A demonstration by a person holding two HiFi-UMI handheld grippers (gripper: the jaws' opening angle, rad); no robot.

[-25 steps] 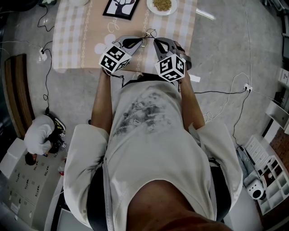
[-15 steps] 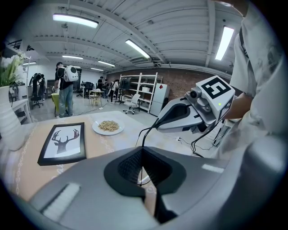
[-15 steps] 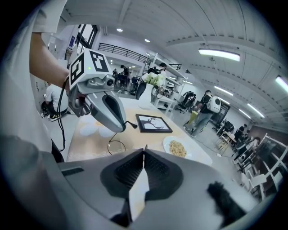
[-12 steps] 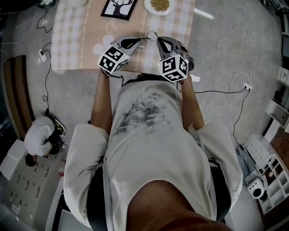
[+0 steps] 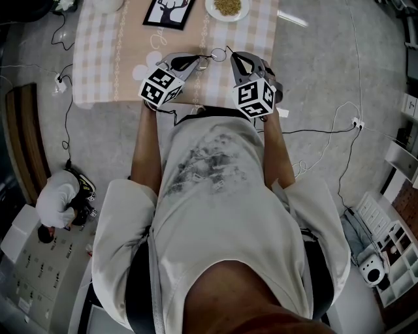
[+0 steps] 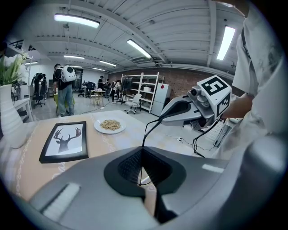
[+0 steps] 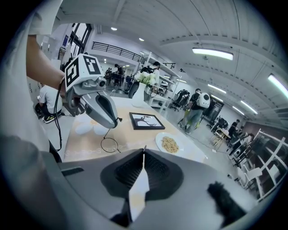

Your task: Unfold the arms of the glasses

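Now | glasses [image 5: 219, 54]: arm runs sideways | left hand-held gripper [image 5: 207, 59], right hand-held gripper [image 5: 229, 56]: both pinch glasses

No legible words or numbers, only square coded markers on the cubes of the left gripper [image 5: 205, 59] and right gripper [image 5: 231, 57], faint cursive on the counter [image 5: 104, 62] cloth just beside the framed deer picture [image 5: 171, 11], too small to read

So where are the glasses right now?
In the head view the glasses are held up between the tips of the left gripper and the right gripper, over the near part of the checked table, with the plate beyond them.
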